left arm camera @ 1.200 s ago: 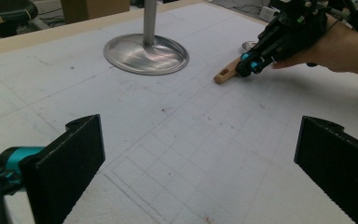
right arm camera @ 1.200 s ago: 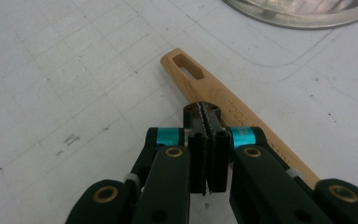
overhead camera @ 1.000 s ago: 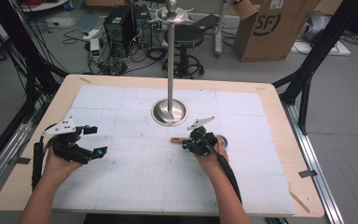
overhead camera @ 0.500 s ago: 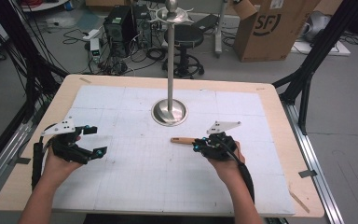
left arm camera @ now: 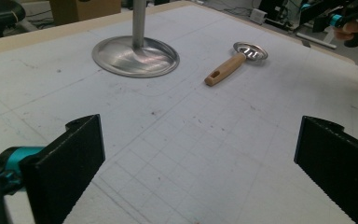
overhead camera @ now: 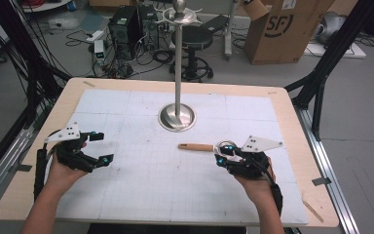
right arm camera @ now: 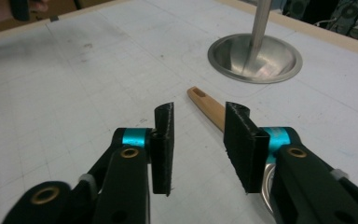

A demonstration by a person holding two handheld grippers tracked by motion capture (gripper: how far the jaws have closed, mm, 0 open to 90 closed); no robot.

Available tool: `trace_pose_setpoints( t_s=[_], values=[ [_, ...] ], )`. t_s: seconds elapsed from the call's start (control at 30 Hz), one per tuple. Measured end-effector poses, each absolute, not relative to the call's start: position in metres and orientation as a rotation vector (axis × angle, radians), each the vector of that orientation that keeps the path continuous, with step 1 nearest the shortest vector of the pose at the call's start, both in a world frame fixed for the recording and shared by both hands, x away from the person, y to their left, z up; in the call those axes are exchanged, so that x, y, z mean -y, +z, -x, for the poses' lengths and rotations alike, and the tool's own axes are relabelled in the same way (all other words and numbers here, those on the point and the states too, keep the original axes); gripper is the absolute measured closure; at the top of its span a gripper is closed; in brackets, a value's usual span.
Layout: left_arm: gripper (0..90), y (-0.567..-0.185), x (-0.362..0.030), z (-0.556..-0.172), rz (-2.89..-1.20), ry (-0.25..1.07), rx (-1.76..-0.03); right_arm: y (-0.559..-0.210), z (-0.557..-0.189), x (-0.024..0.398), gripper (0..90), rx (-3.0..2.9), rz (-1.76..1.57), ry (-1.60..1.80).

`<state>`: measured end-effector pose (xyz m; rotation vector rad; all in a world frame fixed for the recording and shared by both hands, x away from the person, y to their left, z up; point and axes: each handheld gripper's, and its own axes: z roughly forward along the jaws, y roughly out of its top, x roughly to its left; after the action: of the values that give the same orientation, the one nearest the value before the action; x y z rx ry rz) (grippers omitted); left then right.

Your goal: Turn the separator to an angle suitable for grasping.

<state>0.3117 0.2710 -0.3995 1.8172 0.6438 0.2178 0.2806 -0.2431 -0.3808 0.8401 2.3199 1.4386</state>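
Lying flat by the right gripper's (overhead camera: 222,157) parted, empty fingers, the strainer (left arm camera: 235,62) pairs a wooden handle with a perforated metal bowl.

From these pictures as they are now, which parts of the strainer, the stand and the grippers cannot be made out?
- Strainer: in the right gripper view, the right gripper covers its metal head.
- Stand: both gripper views cut its pole at the top edge, so its top is out of frame.
- Left gripper: its own view cuts off the outer part of each black finger.
- Strainer head in the high view: too small to read its holes.
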Motion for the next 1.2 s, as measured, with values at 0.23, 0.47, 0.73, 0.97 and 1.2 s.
trace_pose_setpoints(
  t_s=[0.23,0.47,0.73,0.97,1.2],
  values=[
    [2.2,-0.398,-0.273,-0.31,-1.805,0.217,-0.641,-0.38,-0.28,0.248,47.9,-2.275,-0.83,1.493],
    [2.2,-0.398,-0.273,-0.311,-1.812,0.218,-0.635,-0.383,-0.281,0.252,38.2,-2.229,-0.871,1.508],
    [2.2,-0.398,-0.272,-0.311,-1.814,0.213,-0.625,-0.387,-0.285,0.256,23.8,-2.186,-0.932,1.516],
    [2.2,-0.399,-0.272,-0.311,-1.821,0.208,-0.615,-0.389,-0.288,0.256,15.9,-2.195,-0.944,1.527],
    [2.2,-0.399,-0.27,-0.309,-1.832,0.208,-0.603,-0.39,-0.291,0.254,15.2,-2.202,-0.935,1.518]
  ],
)
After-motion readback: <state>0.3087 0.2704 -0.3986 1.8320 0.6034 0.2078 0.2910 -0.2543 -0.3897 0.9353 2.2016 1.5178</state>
